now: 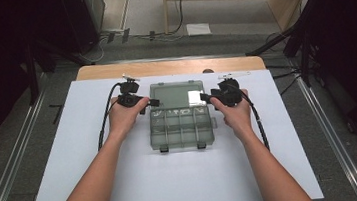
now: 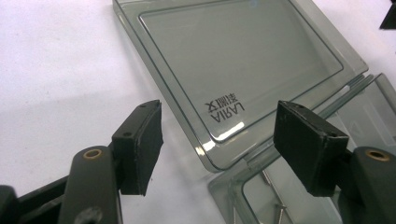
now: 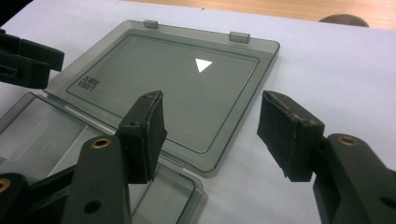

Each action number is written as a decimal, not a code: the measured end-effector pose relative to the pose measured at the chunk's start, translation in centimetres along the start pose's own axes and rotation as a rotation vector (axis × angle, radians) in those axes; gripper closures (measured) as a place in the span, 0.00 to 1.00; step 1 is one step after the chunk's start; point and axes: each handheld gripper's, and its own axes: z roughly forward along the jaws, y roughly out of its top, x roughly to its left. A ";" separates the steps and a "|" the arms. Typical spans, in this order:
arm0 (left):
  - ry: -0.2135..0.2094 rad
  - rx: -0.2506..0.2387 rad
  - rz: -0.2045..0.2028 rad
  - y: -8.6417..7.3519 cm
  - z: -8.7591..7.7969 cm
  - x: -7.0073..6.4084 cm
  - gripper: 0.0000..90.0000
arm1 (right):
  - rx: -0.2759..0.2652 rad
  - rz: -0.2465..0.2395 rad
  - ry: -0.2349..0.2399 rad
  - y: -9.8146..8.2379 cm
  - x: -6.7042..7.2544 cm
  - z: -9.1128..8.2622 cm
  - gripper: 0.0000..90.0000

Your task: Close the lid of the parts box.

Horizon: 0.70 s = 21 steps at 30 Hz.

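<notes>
White sheeting covers your desk, and the smoky clear compartment box lies at its middle with its lid flung flat open behind. Your left hand-held gripper and right hand-held gripper flank the lid's corners, jaws apart, gripping nothing.

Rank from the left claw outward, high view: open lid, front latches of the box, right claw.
1. Lid, lying open flat, right beside the left claw at the box's far half.
2. Right claw, across the lid on its other side.
3. Latches, on the box's near edge, toward the person.
</notes>
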 end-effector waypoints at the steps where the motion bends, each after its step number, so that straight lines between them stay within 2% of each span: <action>1: 0.003 0.003 -0.002 0.0 0.1 0.1 0.36 | 0.000 0.011 0.000 0.0 0.0 0.2 0.48; 3: 0.004 -0.002 -0.020 0.1 0.2 0.2 0.41 | 0.008 0.026 0.014 0.1 -0.3 0.4 0.49; 4: 0.003 -0.003 -0.021 0.0 0.3 0.2 0.41 | 0.007 0.033 0.008 0.0 -0.3 0.5 0.50; 6: 0.001 -0.002 -0.024 0.0 0.3 0.3 0.48 | 0.004 0.043 0.004 0.0 -0.4 0.6 0.52; 12: 0.004 0.002 -0.049 0.0 0.8 0.4 0.48 | 0.018 0.047 -0.004 0.0 -0.6 1.3 0.57; 14: 0.013 0.004 -0.059 0.0 0.9 0.4 0.48 | 0.024 0.054 0.001 -0.1 -0.7 1.5 0.58; 21: 0.002 0.011 -0.064 0.1 1.3 0.4 0.48 | 0.067 0.083 0.026 -0.3 -1.1 2.3 0.61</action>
